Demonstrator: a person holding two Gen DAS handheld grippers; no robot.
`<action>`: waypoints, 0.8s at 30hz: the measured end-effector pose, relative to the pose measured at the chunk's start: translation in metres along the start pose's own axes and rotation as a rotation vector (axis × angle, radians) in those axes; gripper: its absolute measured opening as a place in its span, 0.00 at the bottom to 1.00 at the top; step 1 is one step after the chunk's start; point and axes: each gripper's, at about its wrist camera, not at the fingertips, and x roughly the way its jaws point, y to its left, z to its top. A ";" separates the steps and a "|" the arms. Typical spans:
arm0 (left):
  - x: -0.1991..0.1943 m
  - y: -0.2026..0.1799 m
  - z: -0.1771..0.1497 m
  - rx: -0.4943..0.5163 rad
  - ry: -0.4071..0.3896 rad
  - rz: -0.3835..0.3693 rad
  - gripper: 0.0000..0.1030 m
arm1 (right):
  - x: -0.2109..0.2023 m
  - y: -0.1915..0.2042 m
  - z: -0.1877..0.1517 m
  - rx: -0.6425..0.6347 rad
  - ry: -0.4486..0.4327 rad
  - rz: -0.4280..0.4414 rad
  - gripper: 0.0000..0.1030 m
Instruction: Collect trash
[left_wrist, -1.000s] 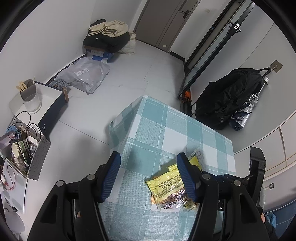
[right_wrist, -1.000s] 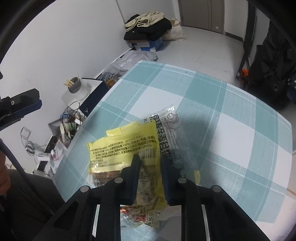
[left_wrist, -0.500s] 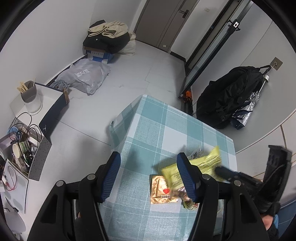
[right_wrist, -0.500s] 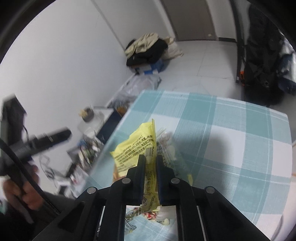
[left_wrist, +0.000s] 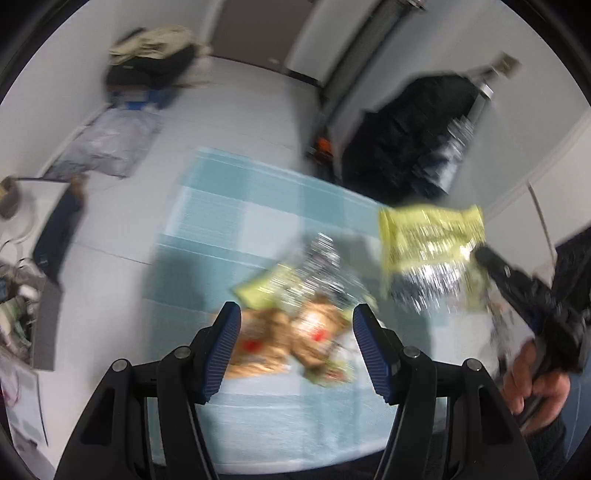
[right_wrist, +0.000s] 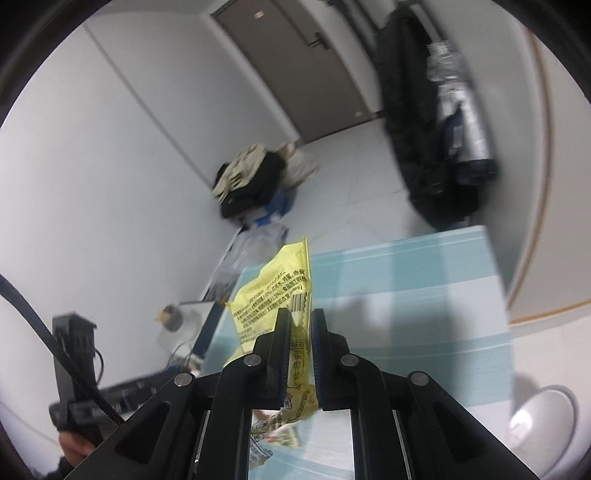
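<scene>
My right gripper (right_wrist: 297, 321) is shut on a yellow snack wrapper (right_wrist: 273, 295) and holds it up above the teal checked tablecloth (right_wrist: 406, 295). In the left wrist view the same yellow wrapper (left_wrist: 432, 236) hangs in the air at the right, from the right gripper (left_wrist: 480, 254), with a hand (left_wrist: 532, 373) behind it. My left gripper (left_wrist: 297, 332) is open and hovers over a blurred heap of leftover wrappers (left_wrist: 295, 332), golden, silver and yellow, on the tablecloth (left_wrist: 229, 221). Nothing touches its blue pads (left_wrist: 227, 347).
A black backpack (left_wrist: 402, 147) with a silver item leans on the right wall. Clothes (left_wrist: 155, 55) and a grey bag (left_wrist: 107, 147) lie on the floor by a door. A cluttered box (left_wrist: 44, 314) stands left of the table. A white round container (right_wrist: 543, 417) sits beyond the table's right edge.
The right gripper closed on the yellow wrapper and lifted it up off the table, tilting as it rose. The left gripper moved in over the wrappers left behind; both views are now motion-blurred.
</scene>
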 end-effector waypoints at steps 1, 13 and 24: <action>0.005 -0.006 -0.002 0.006 0.022 -0.030 0.57 | -0.004 -0.006 0.002 0.011 -0.006 -0.013 0.10; 0.061 -0.050 -0.020 0.085 0.113 0.118 0.57 | -0.033 -0.065 0.004 0.073 -0.004 -0.108 0.10; 0.084 -0.067 -0.032 0.140 0.177 0.134 0.57 | -0.052 -0.088 0.001 0.091 -0.005 -0.123 0.10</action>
